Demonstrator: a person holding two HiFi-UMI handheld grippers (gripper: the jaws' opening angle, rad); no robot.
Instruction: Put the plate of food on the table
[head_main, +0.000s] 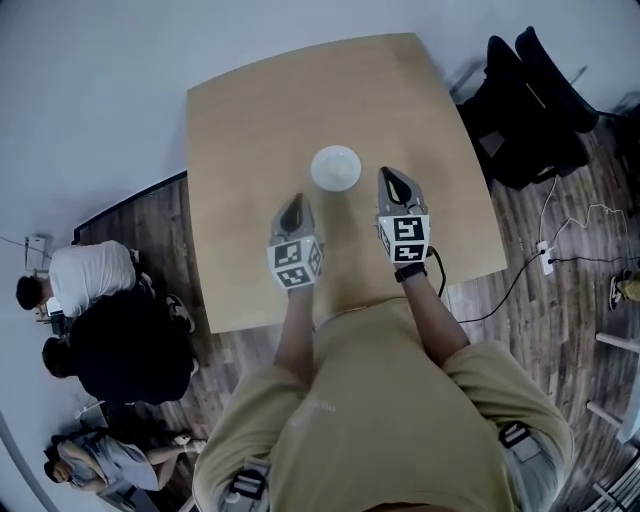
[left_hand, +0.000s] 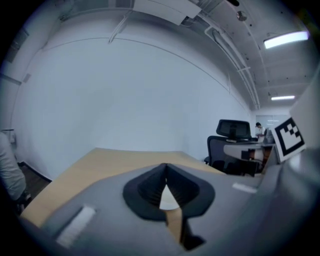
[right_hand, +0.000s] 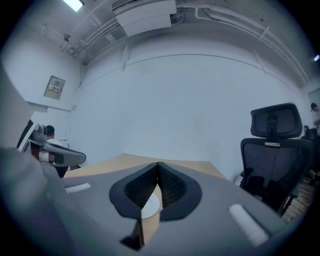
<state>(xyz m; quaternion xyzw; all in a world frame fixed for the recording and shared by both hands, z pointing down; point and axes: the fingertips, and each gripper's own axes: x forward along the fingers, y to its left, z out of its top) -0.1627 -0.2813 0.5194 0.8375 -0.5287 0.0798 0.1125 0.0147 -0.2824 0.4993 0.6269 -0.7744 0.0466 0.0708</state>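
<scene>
A white plate (head_main: 335, 167) rests on the light wooden table (head_main: 250, 120), near its middle; I cannot make out any food on it. My left gripper (head_main: 295, 204) hovers just short of the plate on its near left, jaws shut with nothing between them. My right gripper (head_main: 388, 176) is close beside the plate's right edge, also shut and empty. In the left gripper view the closed jaws (left_hand: 165, 168) meet at a point, and a sliver of the plate (left_hand: 168, 200) shows below them. The right gripper view shows the same: closed jaws (right_hand: 158, 165) above a bit of plate (right_hand: 149, 205).
Black office chairs (head_main: 535, 100) stand off the table's right corner, with cables and a power strip (head_main: 546, 257) on the wood floor. People (head_main: 95, 290) sit low at the left of the table. A white wall lies beyond the table's far edge.
</scene>
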